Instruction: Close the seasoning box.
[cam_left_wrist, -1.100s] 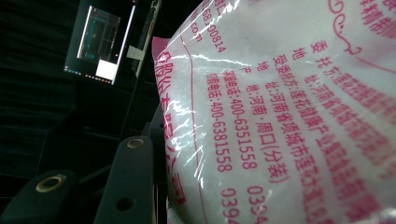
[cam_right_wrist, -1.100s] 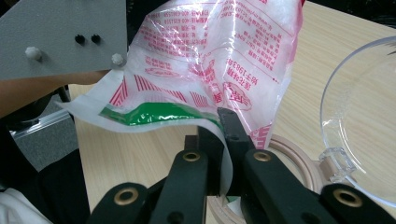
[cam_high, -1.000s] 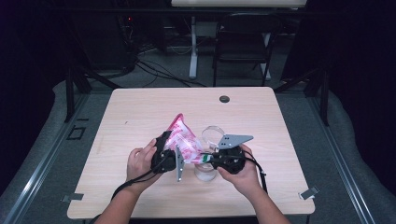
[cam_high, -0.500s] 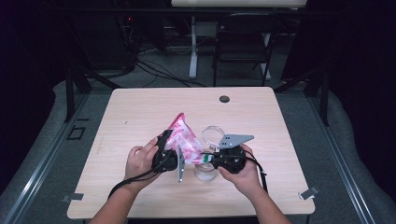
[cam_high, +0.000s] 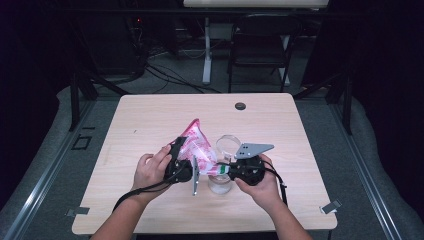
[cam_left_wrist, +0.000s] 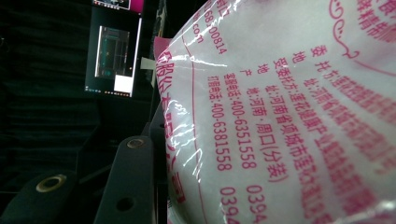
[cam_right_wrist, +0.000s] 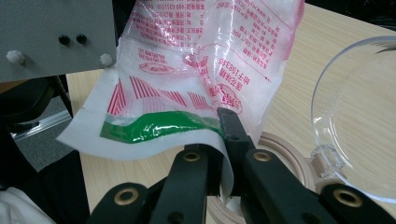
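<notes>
A pink-and-white printed plastic bag (cam_high: 196, 144) full of white grains is held tilted above the middle of the wooden table (cam_high: 150, 120). My left gripper (cam_high: 184, 152) is shut on the bag's filled body; in the left gripper view the bag (cam_left_wrist: 289, 107) presses against one black finger (cam_left_wrist: 132, 179) and hides the other. My right gripper (cam_high: 220, 170) is shut on the bag's flat lower edge (cam_right_wrist: 154, 140), and its jaws (cam_right_wrist: 223, 140) meet on the plastic by the green strip. Under that edge stands a clear jar (cam_high: 220, 185) with a wooden rim (cam_right_wrist: 286, 150). Its clear lid (cam_right_wrist: 359, 112) is swung open.
A small black round cap (cam_high: 240, 106) lies near the table's far edge. A dark chair (cam_high: 260, 50) and a white post stand beyond the table. Metal clips (cam_high: 332, 206) sit at the front corners.
</notes>
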